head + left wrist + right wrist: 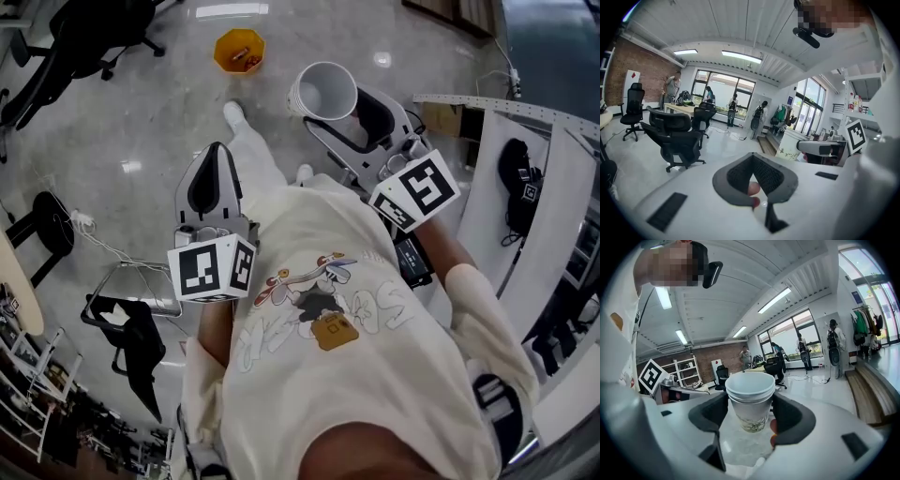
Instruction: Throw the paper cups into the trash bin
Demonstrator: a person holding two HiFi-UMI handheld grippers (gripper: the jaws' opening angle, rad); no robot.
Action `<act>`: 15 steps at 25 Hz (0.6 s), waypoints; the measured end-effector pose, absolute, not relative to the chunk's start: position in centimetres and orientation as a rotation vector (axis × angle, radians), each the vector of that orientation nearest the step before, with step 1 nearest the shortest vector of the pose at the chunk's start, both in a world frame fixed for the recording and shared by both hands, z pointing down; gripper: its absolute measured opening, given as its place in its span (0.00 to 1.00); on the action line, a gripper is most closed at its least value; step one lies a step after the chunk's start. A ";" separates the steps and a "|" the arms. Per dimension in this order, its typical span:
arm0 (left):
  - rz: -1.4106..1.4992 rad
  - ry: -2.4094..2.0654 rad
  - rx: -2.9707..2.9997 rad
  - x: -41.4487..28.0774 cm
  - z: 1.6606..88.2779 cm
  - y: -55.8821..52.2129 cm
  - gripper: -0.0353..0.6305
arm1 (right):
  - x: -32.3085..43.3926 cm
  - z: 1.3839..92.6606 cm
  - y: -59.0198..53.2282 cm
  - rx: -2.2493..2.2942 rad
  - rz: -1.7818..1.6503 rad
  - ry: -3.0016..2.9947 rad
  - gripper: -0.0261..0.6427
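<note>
A stack of white paper cups (324, 91) with a leafy print stands upright between the jaws of my right gripper (345, 114), which is shut on it. In the right gripper view the cups (751, 401) fill the gap of the gripper (750, 414). An orange trash bin (239, 50) sits on the floor ahead, left of the cups. My left gripper (216, 157) is held up beside my chest, shut with nothing in it. In the left gripper view its pads (765, 174) meet, and the cups (791, 146) show off to the right.
Black office chairs (89, 33) stand at the far left, with a black stool (52, 230) and a floor cable nearby. White shelving (525, 206) runs along the right. More chairs (675, 136) and several people (733, 108) are across the room by the windows.
</note>
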State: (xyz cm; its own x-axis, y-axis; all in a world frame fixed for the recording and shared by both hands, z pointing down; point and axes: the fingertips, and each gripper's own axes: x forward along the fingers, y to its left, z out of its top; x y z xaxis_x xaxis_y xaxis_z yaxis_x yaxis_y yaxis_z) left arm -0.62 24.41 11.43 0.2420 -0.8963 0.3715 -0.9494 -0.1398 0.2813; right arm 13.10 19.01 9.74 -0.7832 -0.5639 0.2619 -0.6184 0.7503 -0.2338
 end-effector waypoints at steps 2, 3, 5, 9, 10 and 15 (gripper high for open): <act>0.153 -1.672 2.075 -3.3 11.2 20.7 0.06 | 10.5 9.7 15.7 0.935 0.471 -2.768 0.50; 0.154 -1.664 2.081 -4.6 11.0 19.0 0.06 | 9.2 9.6 14.1 0.929 0.465 -2.766 0.50; 0.154 -1.640 2.093 -7.0 10.7 15.7 0.06 | 6.6 9.3 11.0 0.920 0.438 -2.755 0.50; 0.148 -1.582 2.112 -11.1 10.5 11.0 0.06 | 1.9 8.8 6.4 0.918 0.400 -2.727 0.50; 0.149 -1.566 2.119 -11.9 10.5 10.1 0.06 | 1.1 8.6 5.5 0.925 0.395 -2.722 0.49; 0.143 -1.518 2.129 -13.5 10.8 6.3 0.06 | -1.2 8.3 2.3 0.966 0.401 -2.702 0.50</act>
State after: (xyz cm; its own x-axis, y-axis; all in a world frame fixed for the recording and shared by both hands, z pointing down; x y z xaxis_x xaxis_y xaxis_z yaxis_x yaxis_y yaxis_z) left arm -13.52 6.27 10.83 0.3671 -0.8526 0.3719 -0.9069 -0.2392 0.3467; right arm -1.19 2.26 8.28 -0.7512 -0.5792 0.3166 -0.6462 0.7432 -0.1736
